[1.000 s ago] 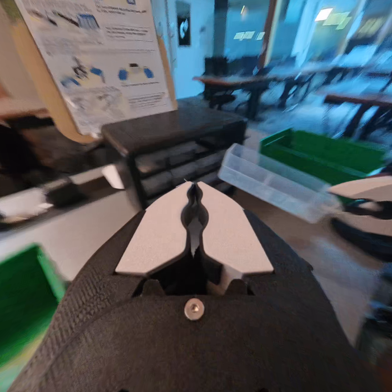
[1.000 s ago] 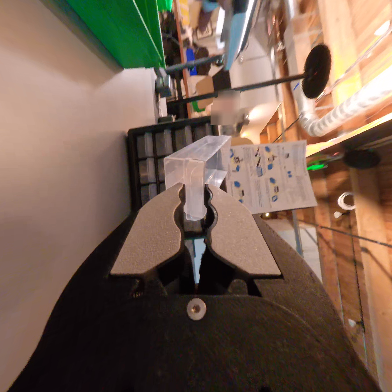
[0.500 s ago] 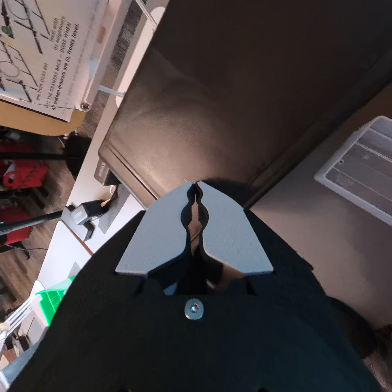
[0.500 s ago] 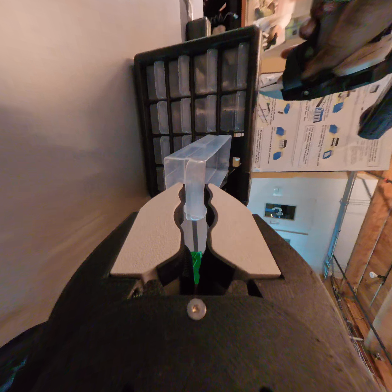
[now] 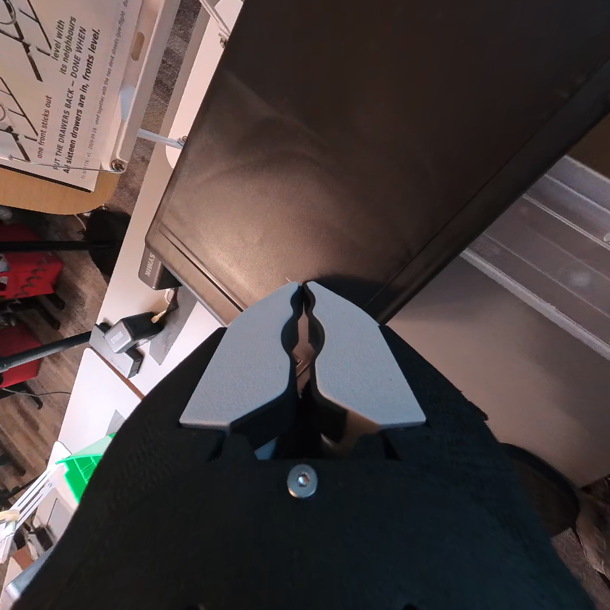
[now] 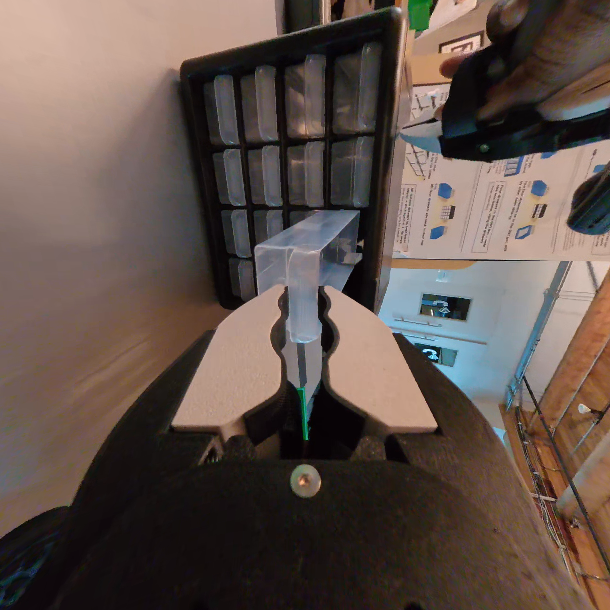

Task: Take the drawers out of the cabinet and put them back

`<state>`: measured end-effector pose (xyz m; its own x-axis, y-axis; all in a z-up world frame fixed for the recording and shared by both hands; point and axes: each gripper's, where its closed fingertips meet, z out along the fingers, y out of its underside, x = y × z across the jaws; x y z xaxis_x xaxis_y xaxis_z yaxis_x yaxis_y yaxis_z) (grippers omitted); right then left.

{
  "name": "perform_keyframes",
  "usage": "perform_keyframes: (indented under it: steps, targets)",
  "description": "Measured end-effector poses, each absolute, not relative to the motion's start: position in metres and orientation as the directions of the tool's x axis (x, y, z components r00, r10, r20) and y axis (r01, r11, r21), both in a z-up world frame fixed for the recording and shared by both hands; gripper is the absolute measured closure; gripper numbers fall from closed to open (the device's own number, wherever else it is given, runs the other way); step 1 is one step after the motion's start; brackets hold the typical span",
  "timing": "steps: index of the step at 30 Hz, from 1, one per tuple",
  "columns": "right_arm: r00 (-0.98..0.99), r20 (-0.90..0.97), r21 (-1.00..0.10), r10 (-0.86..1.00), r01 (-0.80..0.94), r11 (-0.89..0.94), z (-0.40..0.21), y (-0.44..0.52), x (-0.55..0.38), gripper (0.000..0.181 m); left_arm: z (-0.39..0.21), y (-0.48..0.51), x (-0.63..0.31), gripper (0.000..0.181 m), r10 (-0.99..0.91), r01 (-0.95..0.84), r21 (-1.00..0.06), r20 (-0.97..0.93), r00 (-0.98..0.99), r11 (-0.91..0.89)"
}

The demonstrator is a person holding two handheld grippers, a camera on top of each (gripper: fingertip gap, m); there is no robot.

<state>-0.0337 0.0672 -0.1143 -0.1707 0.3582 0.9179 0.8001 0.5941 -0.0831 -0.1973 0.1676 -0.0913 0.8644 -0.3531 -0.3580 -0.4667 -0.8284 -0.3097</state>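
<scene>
Right tongs (image 6: 305,290) clamped on clear drawer (image 6: 307,251) handle, drawer just ahead, at black cabinet (image 6: 290,43) front. Left tongs (image 5: 303,286) closed, empty, tips over cabinet top (image 5: 363,148). Filled slots beyond.

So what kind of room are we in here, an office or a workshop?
Probably a lab or workshop set up for recording practice tasks. A printed instruction sheet with diagrams stands behind the black cabinet of small clear plastic drawers, a green plastic bin sits on the pale tabletop, and bare pipes cross a wooden ceiling.
</scene>
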Motion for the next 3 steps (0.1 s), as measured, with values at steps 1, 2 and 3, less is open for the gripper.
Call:
perform_keyframes:
  steps: [1, 2, 3]
  targets:
    - [-0.174, 0.917, -0.081, 0.36, 0.8, 0.595, -0.1142, 0.068, -0.0351, 0.165, -0.0913, 0.1677, -0.1972, 0.181, -0.355, -0.469, -0.306, -0.362, 0.862, -0.828]
    - [-0.179, 0.916, -0.078, 0.359, 0.798, 0.598, -0.1141, 0.0683, -0.0365, 0.165, -0.0913, 0.1678, -0.1972, 0.181, -0.357, -0.473, -0.301, -0.367, 0.859, -0.828]
    - [-0.183, 0.914, -0.078, 0.363, 0.797, 0.599, -0.1143, 0.068, -0.0373, 0.165, -0.0913, 0.1677, -0.1972, 0.181, -0.359, -0.476, -0.296, -0.373, 0.856, -0.828]
